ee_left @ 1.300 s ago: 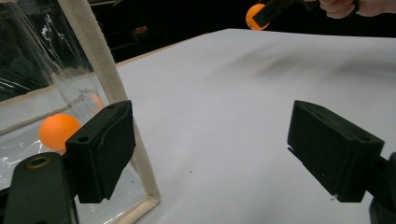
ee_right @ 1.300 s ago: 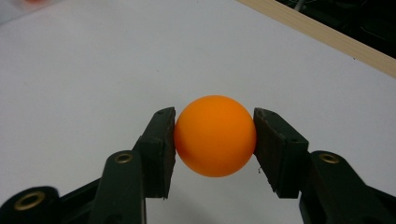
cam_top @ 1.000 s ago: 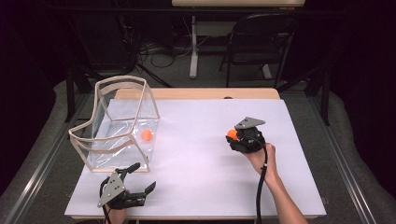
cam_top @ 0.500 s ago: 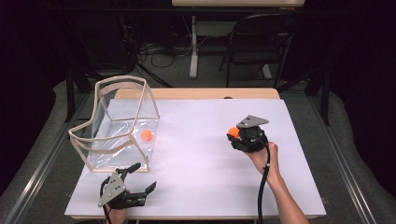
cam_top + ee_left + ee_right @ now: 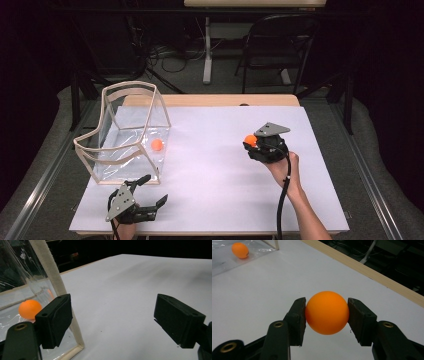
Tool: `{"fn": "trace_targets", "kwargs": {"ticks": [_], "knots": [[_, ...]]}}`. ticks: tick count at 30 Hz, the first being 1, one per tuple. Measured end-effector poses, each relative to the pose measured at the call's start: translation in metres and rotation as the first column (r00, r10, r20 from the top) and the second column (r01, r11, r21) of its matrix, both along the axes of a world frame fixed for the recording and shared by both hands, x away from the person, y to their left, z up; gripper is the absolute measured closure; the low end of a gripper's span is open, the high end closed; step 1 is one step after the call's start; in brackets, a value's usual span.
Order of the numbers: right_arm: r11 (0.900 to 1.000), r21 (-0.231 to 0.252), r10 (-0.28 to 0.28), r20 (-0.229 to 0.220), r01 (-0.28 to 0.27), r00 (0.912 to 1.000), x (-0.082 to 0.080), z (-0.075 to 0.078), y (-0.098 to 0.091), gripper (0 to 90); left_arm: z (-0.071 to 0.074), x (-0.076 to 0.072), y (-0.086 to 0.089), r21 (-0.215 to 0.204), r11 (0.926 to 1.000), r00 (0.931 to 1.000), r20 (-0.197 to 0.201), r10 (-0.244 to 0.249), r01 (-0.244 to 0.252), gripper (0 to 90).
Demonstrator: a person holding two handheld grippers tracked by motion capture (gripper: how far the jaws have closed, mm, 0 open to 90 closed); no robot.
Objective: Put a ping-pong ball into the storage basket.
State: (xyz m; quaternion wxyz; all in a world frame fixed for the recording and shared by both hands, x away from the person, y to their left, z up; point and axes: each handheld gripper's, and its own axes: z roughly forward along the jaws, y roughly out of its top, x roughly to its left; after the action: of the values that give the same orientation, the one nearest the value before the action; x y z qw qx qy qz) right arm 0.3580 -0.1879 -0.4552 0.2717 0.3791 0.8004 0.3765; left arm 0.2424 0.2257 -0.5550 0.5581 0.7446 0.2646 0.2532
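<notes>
My right gripper [image 5: 251, 143] is held over the right half of the white table [image 5: 210, 165], shut on an orange ball [image 5: 250, 139]. In the right gripper view both pads press the sides of that ball [image 5: 327, 312], with the gripper [image 5: 327, 316] just above the table top. A second orange ball [image 5: 157, 145] lies inside a clear container with a tan frame [image 5: 131, 85] at the left. My left gripper [image 5: 154, 190] rests near the front left edge, open with nothing between its pads, right beside the container's corner post [image 5: 52, 275]. The second ball [image 5: 29, 309] shows through the clear wall.
A wooden strip [image 5: 210, 100] runs along the table's far edge. Beyond it stand a black chair [image 5: 280, 45] and a table leg with cables on the floor. White surface lies open between the container and the right gripper.
The right gripper with its ball has drifted very slightly toward the far right. The left gripper and the container have not moved.
</notes>
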Motion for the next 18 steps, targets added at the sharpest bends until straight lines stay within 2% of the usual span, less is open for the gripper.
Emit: {"fn": "trace_targets", "kwargs": {"ticks": [18], "knots": [[0.9999, 0.004, 0.009, 0.012, -0.009, 0.9999, -0.0047, 0.0081, 0.0042, 50.3, 0.0000, 0.0006, 0.0007, -0.002, 1.0000, 1.0000, 0.000, 0.007, -0.007, 15.5]]}}
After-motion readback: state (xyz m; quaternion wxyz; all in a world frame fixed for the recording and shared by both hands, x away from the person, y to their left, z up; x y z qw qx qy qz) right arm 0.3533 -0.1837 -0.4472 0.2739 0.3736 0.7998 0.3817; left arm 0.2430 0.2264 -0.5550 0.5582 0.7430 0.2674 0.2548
